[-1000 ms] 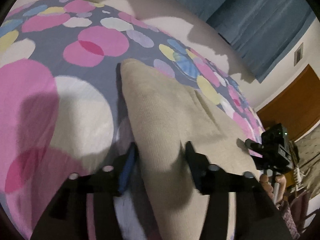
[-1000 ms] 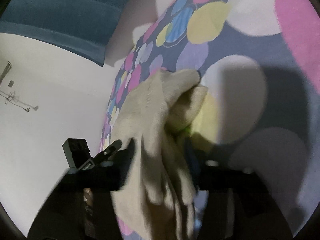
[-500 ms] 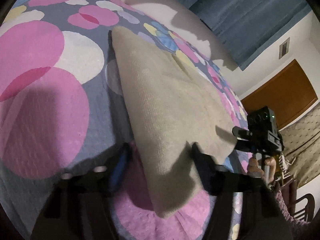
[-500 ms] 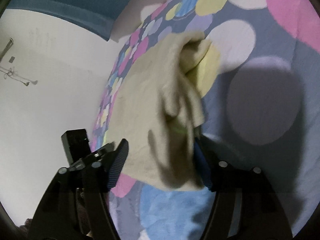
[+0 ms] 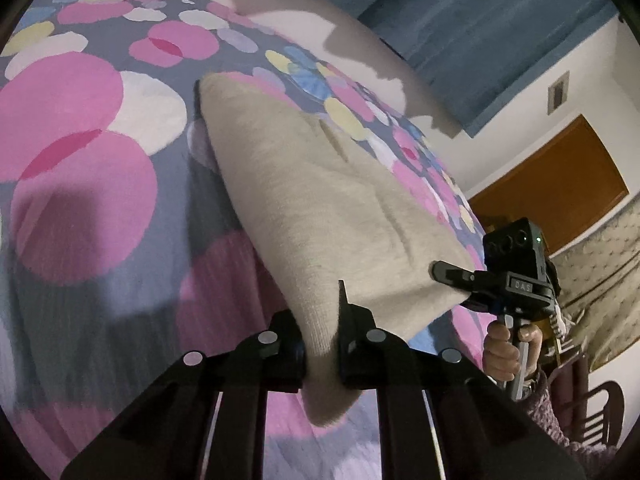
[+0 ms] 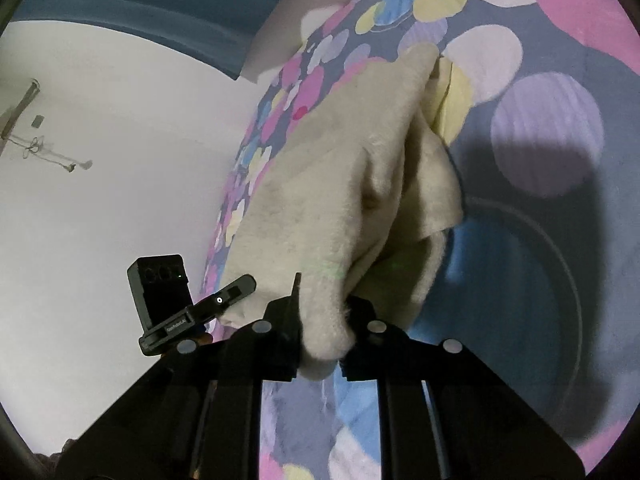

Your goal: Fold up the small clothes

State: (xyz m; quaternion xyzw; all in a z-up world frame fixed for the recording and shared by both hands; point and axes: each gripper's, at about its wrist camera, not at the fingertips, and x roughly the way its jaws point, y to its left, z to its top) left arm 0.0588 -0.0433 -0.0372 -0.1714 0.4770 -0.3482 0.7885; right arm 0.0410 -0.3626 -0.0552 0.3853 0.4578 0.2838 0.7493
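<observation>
A beige knit garment (image 5: 312, 208) lies stretched over a bedspread with coloured circles (image 5: 80, 168). My left gripper (image 5: 322, 344) has its jaws closing and pinches the garment's near corner between its pads. The same beige garment (image 6: 344, 184) in the right wrist view is bunched and folded over on its right side. My right gripper (image 6: 322, 332) also has closing jaws, and they squeeze the other near corner. Each gripper shows in the other's view: the right gripper (image 5: 460, 276) held by a hand, the left gripper (image 6: 236, 292) at the cloth's edge.
A white pillow or sheet (image 5: 340, 28) lies at the far edge of the bed below a blue curtain (image 5: 480, 28). A brown wooden door (image 5: 560, 188) and a dark chair (image 5: 592, 412) stand at the right. A white wall (image 6: 100, 200) is beside the bed.
Both grippers drew back toward the near side, and their jaws went from wide apart around the cloth to clamped on its near corners. The garment's near edge now hangs lifted between them.
</observation>
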